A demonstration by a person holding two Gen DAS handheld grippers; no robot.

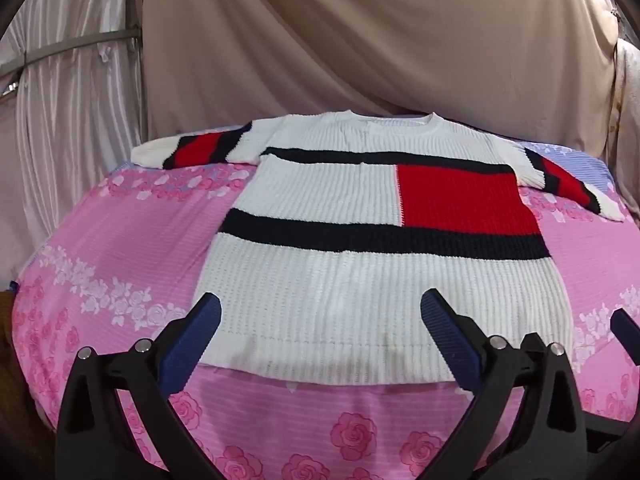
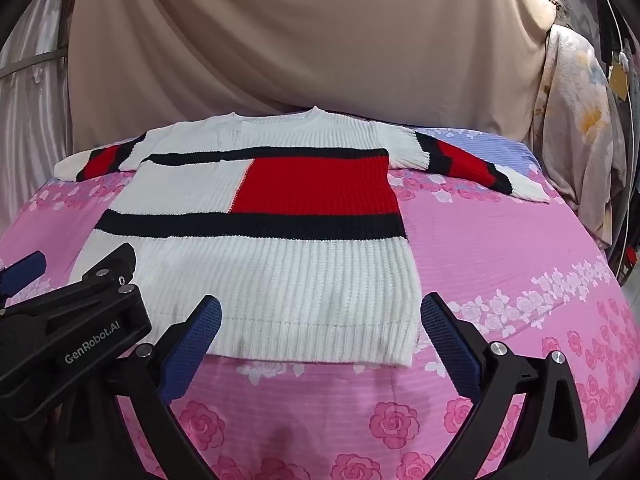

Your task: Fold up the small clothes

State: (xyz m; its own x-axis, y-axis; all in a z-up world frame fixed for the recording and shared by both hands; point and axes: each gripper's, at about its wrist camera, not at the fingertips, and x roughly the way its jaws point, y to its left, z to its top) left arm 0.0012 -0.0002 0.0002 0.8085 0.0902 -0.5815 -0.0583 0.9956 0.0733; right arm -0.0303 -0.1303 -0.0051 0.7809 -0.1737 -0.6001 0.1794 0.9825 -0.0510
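Note:
A white knit sweater [image 1: 360, 280] with black bands and a red block lies flat, front up, on the pink floral sheet [image 1: 120, 240], both sleeves spread sideways. It also shows in the right wrist view [image 2: 260, 272]. My left gripper [image 1: 320, 312] is open and empty, hovering over the sweater's hem. My right gripper [image 2: 320, 316] is open and empty, over the hem's right part. The left gripper's body [image 2: 72, 320] shows at the left of the right wrist view.
The pink sheet [image 2: 500, 240] covers a rounded bed or table, with a blue patch [image 2: 480, 144] at the far right corner. Beige curtains [image 1: 360, 40] hang behind. Floral cloth [image 2: 580, 140] hangs at the right.

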